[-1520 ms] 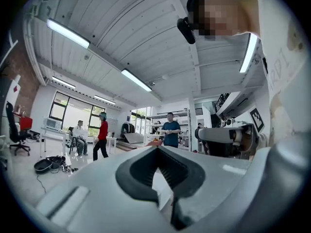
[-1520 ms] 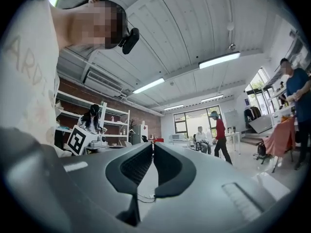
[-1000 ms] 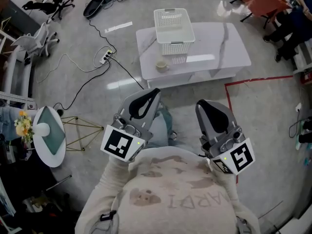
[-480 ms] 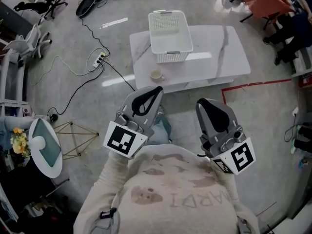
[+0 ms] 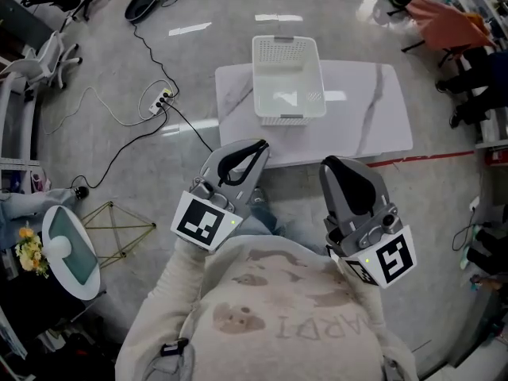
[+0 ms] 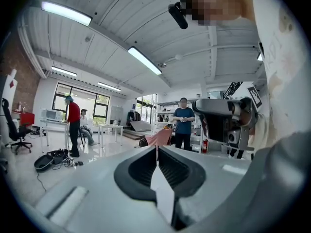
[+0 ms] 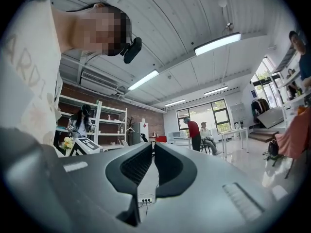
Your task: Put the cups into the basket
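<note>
The white slatted basket [image 5: 288, 68] stands empty on the white marble table [image 5: 357, 109], toward its left half. No cup shows in any view; the table's near left corner is hidden behind my left gripper [image 5: 257, 144]. Both grippers are held up close to the person's chest, well short of the table, and point upward and forward. The left gripper [image 6: 156, 149] has its jaws closed together with nothing between them. My right gripper [image 5: 336, 162] is likewise shut and empty [image 7: 152, 147].
A power strip with black and white cables [image 5: 163, 98] lies on the floor left of the table. A round side table [image 5: 73, 252] stands at lower left. A red tape line [image 5: 429, 159] runs right of the table. People [image 6: 183, 123] stand in the room.
The head view has swung, so table and basket sit slightly further right and lower. The cup seen earlier at the table's near left is out of sight. Both grippers stay shut near the chest.
</note>
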